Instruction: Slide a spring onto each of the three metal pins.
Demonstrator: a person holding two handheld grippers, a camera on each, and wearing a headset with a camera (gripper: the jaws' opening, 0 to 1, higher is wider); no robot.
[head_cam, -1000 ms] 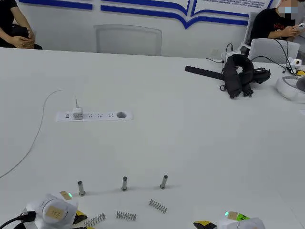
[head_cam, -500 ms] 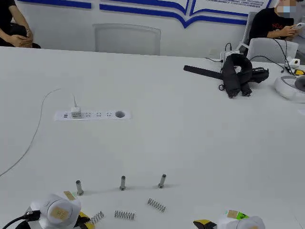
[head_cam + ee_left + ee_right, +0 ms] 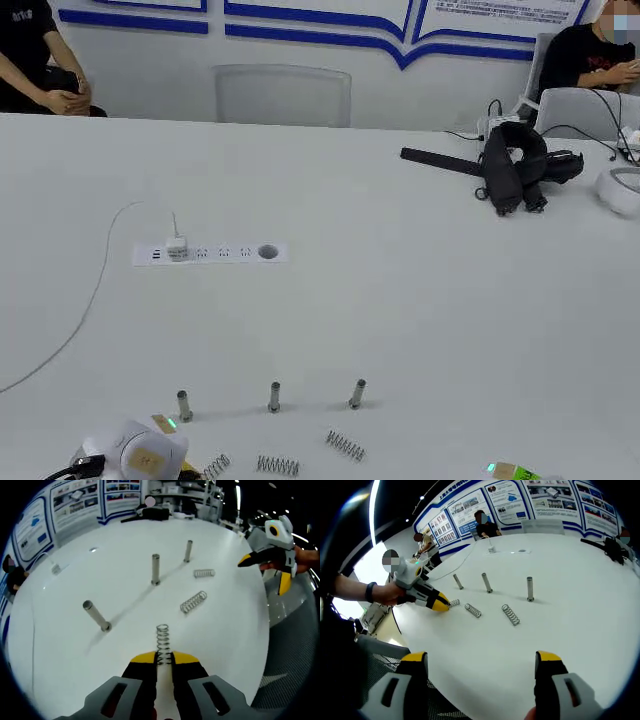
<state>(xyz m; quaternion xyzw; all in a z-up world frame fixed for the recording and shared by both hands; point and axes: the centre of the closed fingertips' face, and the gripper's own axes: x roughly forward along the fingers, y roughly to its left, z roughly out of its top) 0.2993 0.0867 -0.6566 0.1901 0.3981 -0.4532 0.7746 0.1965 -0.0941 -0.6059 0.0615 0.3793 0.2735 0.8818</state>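
Observation:
Three metal pins stand upright in a row on the white table: left pin (image 3: 184, 405), middle pin (image 3: 274, 397), right pin (image 3: 357, 393). Three springs lie in front of them. My left gripper (image 3: 163, 657) is shut on the near end of the left spring (image 3: 162, 637), which still rests on the table, pointing between the left pin (image 3: 96, 616) and the middle pin (image 3: 155, 570). The other two springs (image 3: 193, 602) (image 3: 204, 573) lie loose. My right gripper (image 3: 481, 660) is wide open with nothing between its jaws, back from the springs (image 3: 510, 614) near the table's front edge.
A white power strip (image 3: 210, 253) with a plugged-in charger and cable lies mid-table. A black strapped device (image 3: 515, 165) sits at the far right. A chair (image 3: 282, 95) and seated people are at the far side. The table's front edge is close under both grippers.
The head camera has tilted up slightly, shifting everything down. My left gripper has come onto the end of the left spring, hiding part of it. The right gripper sits lower in the head view.

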